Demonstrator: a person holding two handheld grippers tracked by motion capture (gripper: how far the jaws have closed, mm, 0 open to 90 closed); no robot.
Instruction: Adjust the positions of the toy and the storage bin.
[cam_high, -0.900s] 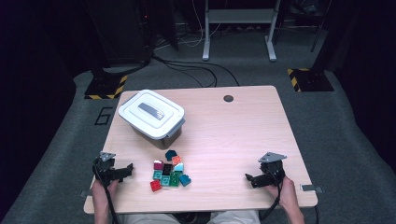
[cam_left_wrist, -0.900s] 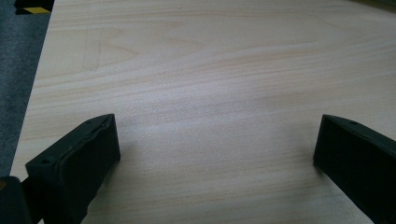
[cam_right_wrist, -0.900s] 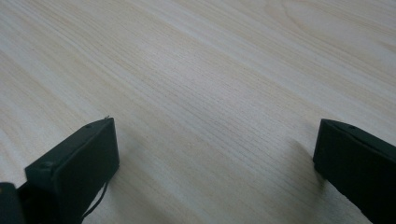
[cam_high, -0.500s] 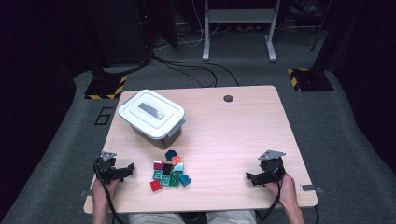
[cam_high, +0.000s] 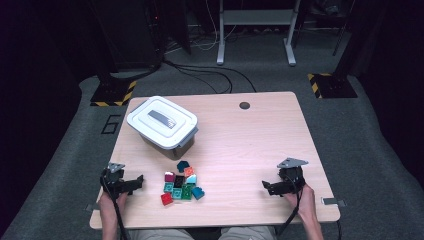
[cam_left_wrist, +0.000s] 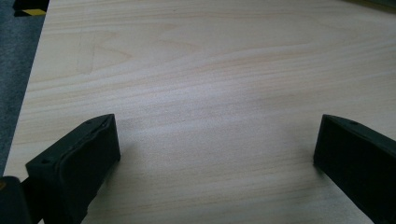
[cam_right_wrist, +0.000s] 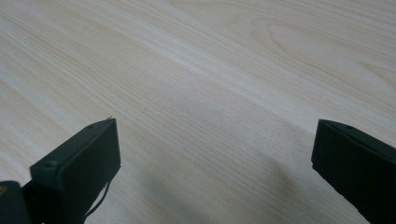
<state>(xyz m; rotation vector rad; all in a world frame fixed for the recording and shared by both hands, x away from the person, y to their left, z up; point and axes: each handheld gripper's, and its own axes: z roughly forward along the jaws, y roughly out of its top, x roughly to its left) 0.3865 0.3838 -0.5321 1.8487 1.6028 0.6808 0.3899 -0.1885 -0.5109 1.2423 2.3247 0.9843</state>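
My left gripper (cam_high: 131, 183) rests low at the near left edge of the table (cam_high: 250, 135), its jaws spread wide with nothing but bare wood between them. My right gripper (cam_high: 270, 188) sits the same way near the right front corner, jaws as wide apart and just as empty; in both gripper views the black jaws frame plain woodgrain.

Between my hands, a little left of centre, lies the pile of small bricks (cam_high: 181, 186): red, green, teal, black, orange, magenta and dark blue ones, packed together and touching. The cluster runs longer from the near edge towards the far side than it does across, with the dark blue brick (cam_high: 183, 165) at its far end, pointing towards the box.

Set against the earlier pictures, neither gripper has shifted, and the bricks lie as they did.

The white lidded box (cam_high: 162, 121) stands beyond the pile, set askew to the table's edges. Its lid is on, so I cannot tell what it holds.
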